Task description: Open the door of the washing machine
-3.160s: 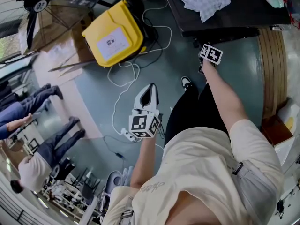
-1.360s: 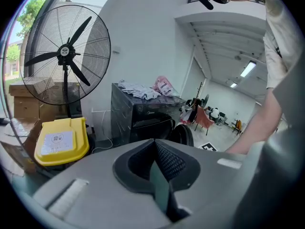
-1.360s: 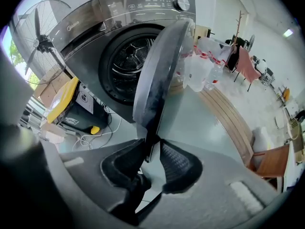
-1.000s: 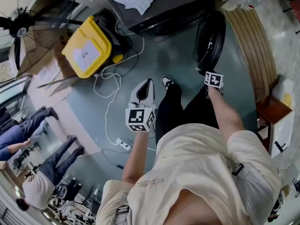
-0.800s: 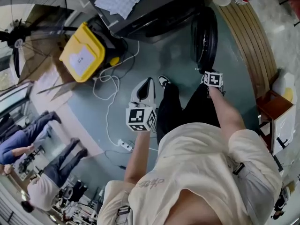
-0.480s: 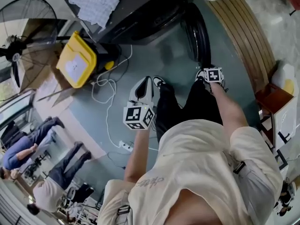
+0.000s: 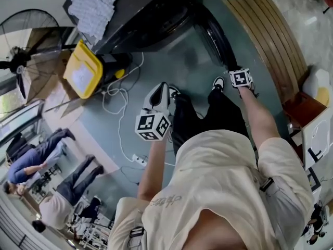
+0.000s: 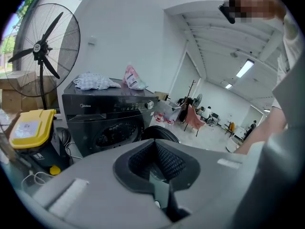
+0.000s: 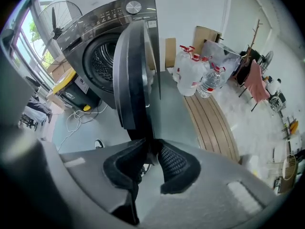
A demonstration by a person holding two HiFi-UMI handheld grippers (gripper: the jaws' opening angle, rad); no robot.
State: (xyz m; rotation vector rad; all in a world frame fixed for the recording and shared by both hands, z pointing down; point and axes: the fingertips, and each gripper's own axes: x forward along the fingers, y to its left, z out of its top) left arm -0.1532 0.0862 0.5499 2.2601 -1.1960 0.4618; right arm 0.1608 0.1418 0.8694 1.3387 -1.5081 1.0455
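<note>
1. Door [image 9: 136, 75] of the washing machine [image 7: 151, 20]: shut against the front in the oldest head view and partly out a second ago, it has now swung wider and leaves the drum mouth bare.
2. The right gripper [image 9: 151, 149] has travelled with the door, and the left gripper [image 7: 160, 91] has shifted alongside it.
3. The floor [image 7: 187, 72] is grey-green, with a white cable [image 7: 119, 100] looping past a yellow case [image 7: 83, 74]. A pedestal fan [image 7: 21, 61] stands beyond the case, and crumpled cloth [image 7: 93, 4] lies on the machine's top. Wooden planks [image 7: 270, 40] run to the right, with water bottles [image 9: 195, 70] at their far end.
4. The door's lower rim runs down between the right fingers [image 9: 176, 163], which are narrowed onto it. They seem to pinch it, though the dark rim and dark pads merge.
5. The left fingers [image 8: 167, 159] are closed together with nothing between them, held low and well apart from the machine.
</note>
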